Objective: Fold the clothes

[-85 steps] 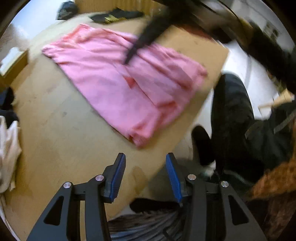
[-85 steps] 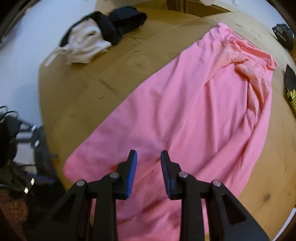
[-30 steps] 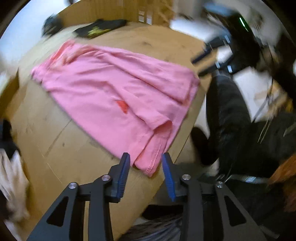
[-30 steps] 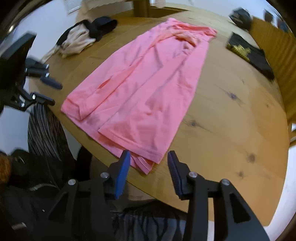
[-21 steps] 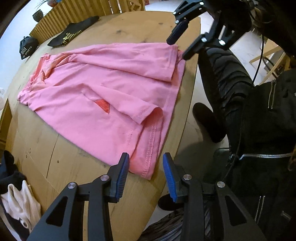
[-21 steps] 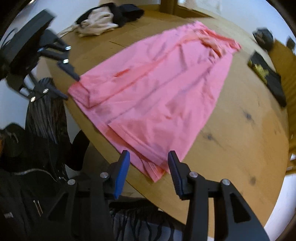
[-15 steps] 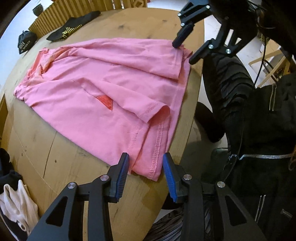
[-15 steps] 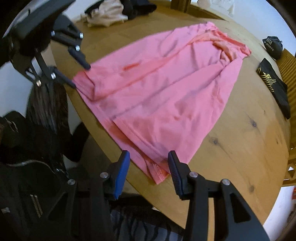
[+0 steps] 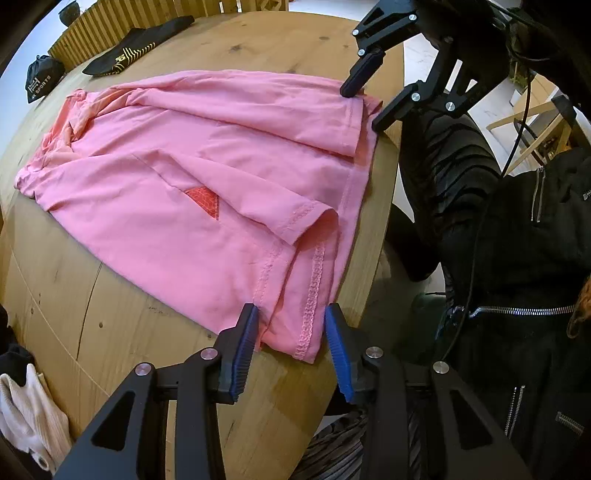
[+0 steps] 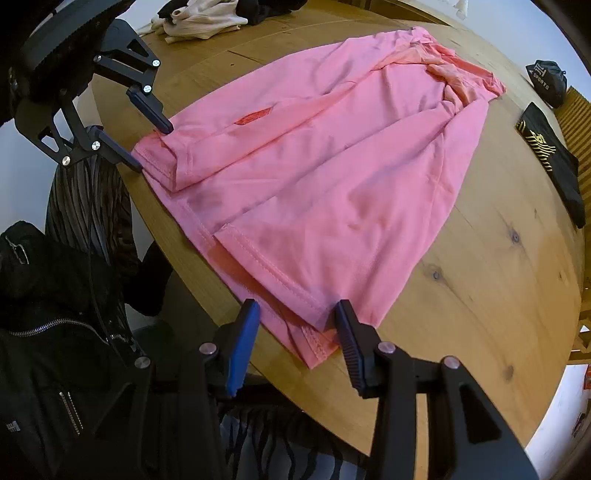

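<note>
A pink garment (image 9: 192, 177) lies spread on a round wooden table (image 9: 110, 314), its hem at the near edge. It also shows in the right wrist view (image 10: 332, 166). My left gripper (image 9: 291, 328) is open, its fingers on either side of one hem corner. My right gripper (image 10: 295, 325) is open, its fingers on either side of the other hem corner. Each gripper shows in the other's view: the right one (image 9: 364, 98) and the left one (image 10: 147, 144), both open at the hem.
A black and yellow garment (image 9: 136, 55) and a small black bag (image 9: 42, 79) lie at the table's far side. A pile of white and black clothes (image 10: 214, 14) sits at another edge. The person in black clothing (image 9: 517, 258) stands close to the table edge.
Both grippers have moved forward and down to the hem, so each now has a hem corner between its open fingers. The garment has not moved.
</note>
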